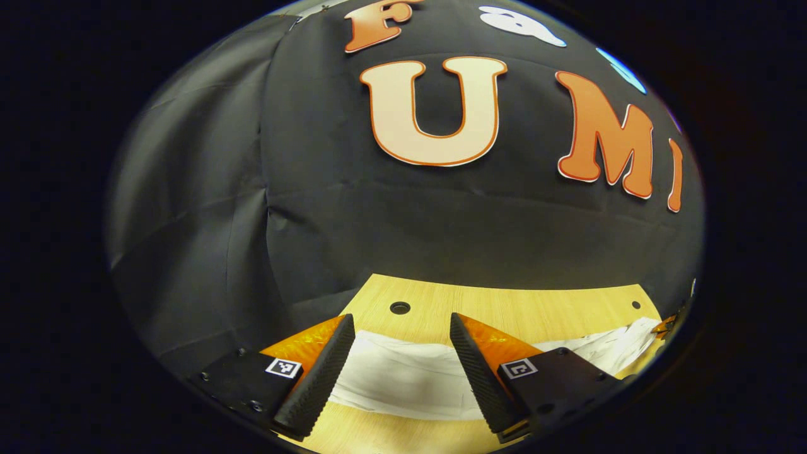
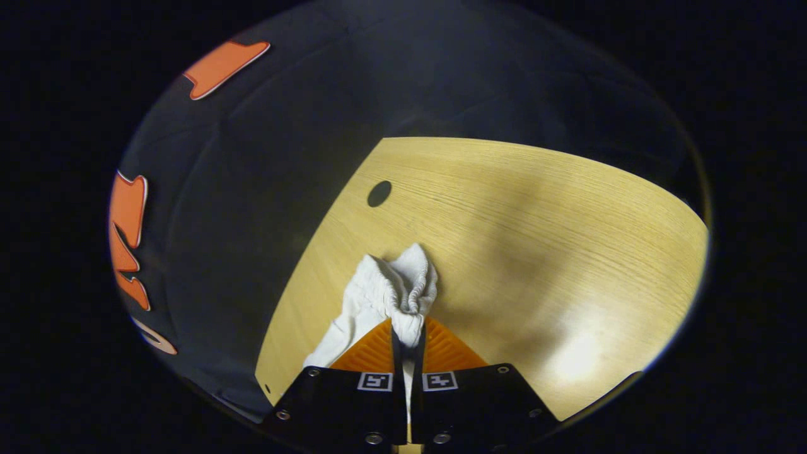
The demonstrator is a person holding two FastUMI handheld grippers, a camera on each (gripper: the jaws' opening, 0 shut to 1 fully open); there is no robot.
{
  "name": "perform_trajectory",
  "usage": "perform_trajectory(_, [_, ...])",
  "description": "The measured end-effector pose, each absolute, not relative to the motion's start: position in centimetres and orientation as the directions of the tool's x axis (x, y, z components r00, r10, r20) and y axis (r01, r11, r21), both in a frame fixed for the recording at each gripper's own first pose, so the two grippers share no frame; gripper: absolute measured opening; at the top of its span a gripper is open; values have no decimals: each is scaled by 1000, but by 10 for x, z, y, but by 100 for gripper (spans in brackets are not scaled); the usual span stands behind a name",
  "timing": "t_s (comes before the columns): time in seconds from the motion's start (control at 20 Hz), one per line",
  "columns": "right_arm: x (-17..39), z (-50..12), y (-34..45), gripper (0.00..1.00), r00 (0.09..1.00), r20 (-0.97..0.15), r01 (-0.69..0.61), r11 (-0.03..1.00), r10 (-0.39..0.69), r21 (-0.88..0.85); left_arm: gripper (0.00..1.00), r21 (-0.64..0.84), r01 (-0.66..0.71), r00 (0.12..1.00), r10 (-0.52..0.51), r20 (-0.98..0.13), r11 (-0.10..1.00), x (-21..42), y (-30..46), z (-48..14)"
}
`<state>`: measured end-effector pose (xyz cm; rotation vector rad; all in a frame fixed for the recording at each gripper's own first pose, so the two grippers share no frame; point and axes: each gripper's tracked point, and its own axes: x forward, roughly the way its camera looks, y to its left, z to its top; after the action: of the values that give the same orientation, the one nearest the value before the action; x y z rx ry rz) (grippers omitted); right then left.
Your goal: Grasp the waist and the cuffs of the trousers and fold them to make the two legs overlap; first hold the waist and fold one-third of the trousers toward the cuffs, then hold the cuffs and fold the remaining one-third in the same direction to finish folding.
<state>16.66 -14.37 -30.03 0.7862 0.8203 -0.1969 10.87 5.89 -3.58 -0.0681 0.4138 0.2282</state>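
Light wood-grain worktop (image 1: 523,306) with a round hole (image 1: 400,308) near its far left corner and a smaller hole (image 1: 635,304) at far right, black creased cloth wall (image 1: 302,189) right behind it; right gripper view has the same worktop (image 2: 536,214), hole (image 2: 379,193), dark wall (image 2: 252,208).

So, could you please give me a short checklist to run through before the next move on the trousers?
1. Right hand-held gripper shut on gathered white fabric trousers: ok.
2. Left hand-held gripper gripping the fabric: not ok; open, fabric lies between its fingers.
3. Whether right holds waist or cuffs: cannot tell.
4. Light wooden table ahead free for folding: ok.
5. Two legs overlapping: cannot tell.
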Motion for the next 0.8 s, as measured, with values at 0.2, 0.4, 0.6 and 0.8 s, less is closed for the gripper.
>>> perform_trajectory(0.2, [175,-246,-99,3,732,-657,332,749,179,574,99,-42,-219,893,183,-411,975,106,67,-41])
perform_trajectory(0.4, [172,-202,-16,2,750,-613,205,793,249,573,99,-79,-202,905,156,-395,976,91,105,-40])
perform_trajectory(0.6, [152,-176,72,2,745,-575,78,813,337,578,99,-107,-220,904,161,-397,970,75,149,-40])
perform_trajectory(0.8, [141,-162,177,3,728,-553,-31,825,405,564,99,-126,-242,903,176,-391,962,52,196,-41])
